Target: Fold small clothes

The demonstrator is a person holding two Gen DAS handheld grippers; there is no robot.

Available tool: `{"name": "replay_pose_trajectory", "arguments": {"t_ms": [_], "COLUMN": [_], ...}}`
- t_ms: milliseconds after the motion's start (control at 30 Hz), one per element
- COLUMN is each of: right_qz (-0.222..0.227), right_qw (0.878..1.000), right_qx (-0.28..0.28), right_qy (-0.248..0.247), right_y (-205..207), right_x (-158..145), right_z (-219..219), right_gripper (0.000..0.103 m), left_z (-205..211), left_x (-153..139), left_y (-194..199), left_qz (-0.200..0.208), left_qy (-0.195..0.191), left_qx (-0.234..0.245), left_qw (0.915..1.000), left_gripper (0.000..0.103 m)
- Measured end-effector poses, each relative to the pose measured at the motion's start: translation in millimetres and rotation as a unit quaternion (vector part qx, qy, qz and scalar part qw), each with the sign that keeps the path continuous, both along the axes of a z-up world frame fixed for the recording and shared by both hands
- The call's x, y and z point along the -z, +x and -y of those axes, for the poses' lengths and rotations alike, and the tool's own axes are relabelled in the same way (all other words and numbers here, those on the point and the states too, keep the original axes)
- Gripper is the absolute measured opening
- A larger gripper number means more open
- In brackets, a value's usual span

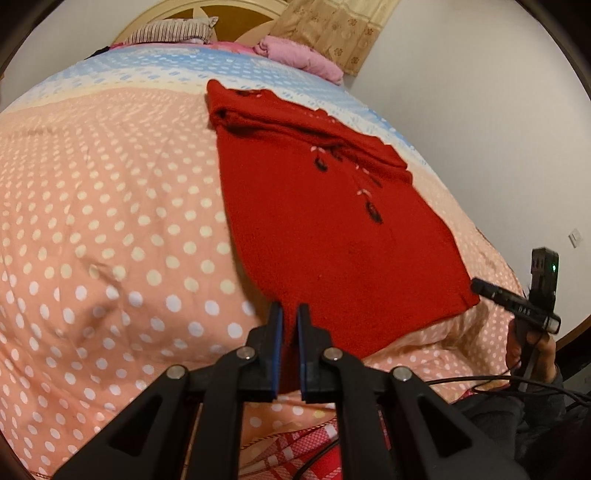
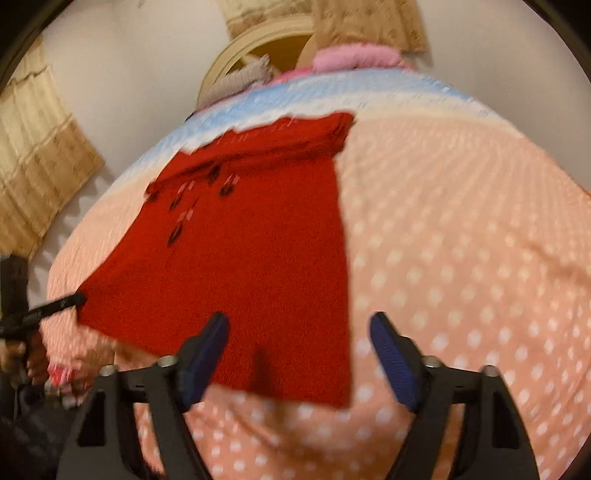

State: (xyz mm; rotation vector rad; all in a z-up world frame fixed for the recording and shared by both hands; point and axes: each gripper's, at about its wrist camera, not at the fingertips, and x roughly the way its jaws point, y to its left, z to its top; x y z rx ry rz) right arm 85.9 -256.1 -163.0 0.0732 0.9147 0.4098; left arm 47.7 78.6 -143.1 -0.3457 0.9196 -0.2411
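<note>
A red knitted sweater [image 1: 325, 206] lies spread flat on a bed, on a peach polka-dot duvet [image 1: 110, 221] that turns pale blue toward the headboard [image 1: 207, 14]. Its top part is folded over, with dark buttons and small pale stitched marks down the front.

The left gripper [image 1: 290, 314] is pinched nearly shut on the near hem of the sweater, at the corner closest to it; red fabric shows in the narrow gap between its blue pads.

The right gripper [image 2: 299, 325] stands about half open over the other near corner. One blue pad [image 2: 207, 347] is above the red knit, the other pad [image 2: 391, 350] above the bare duvet just past the sweater's edge. Neither visibly presses on the cloth. This view is blurred.

Far ahead of both grippers, a pink blanket [image 1: 299, 55] and a striped pillow [image 1: 170, 31] lie by the headboard.
</note>
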Motion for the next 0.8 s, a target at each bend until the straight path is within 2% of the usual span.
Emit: {"name": "replay_pose_trajectory", "arguments": {"t_ms": [133, 167, 200, 267, 467, 667, 733, 767, 800], "right_qz": [-0.002, -0.003, -0.006, -0.01, -0.017, 0.007, 0.007, 0.001, -0.007], "right_qw": [0.999, 0.999, 0.999, 1.0, 0.999, 1.0, 1.0, 1.0, 1.0], "right_qx": [0.013, 0.016, 0.017, 0.019, 0.034, 0.026, 0.022, 0.018, 0.013], "right_qy": [-0.033, -0.031, -0.028, -0.023, 0.01, -0.014, -0.011, -0.001, 0.013], "right_y": [-5.1, -5.4, -5.2, -5.6, -4.3, -9.6, -9.3, -8.4, -8.4], "right_x": [12.4, 12.2, 12.4, 13.0, 14.5, 16.0, 15.1, 14.2, 13.0], "right_z": [1.8, 4.4, 6.8, 12.0, 23.5, 15.5, 16.7, 19.3, 23.2], "right_gripper": [0.052, 0.047, 0.035, 0.021, 0.023, 0.025, 0.018, 0.007, 0.007], "left_z": [-5.3, -5.4, -5.3, -4.9, -6.0, -8.1, -8.3, -9.8, -11.6], "left_x": [1.8, 1.5, 1.5, 1.8, 5.1, 13.0, 9.6, 5.0, 1.1], "left_y": [0.2, -0.2, -0.2, -0.9, 1.1, 2.3, 1.2, 0.3, -0.7], "left_qz": [-0.002, -0.002, -0.001, -0.002, -0.006, -0.017, -0.013, -0.006, 0.0], "left_qy": [-0.005, -0.006, -0.005, -0.005, -0.005, -0.015, -0.017, -0.02, -0.022], "left_qx": [-0.006, -0.006, -0.005, -0.004, -0.006, -0.006, 0.0, 0.003, 0.003], "left_qw": [1.0, 1.0, 1.0, 1.0, 0.9999, 0.9997, 0.9998, 0.9998, 0.9998], "left_gripper": [0.007, 0.007, 0.007, 0.007, 0.007, 0.007, 0.007, 0.007, 0.007]}}
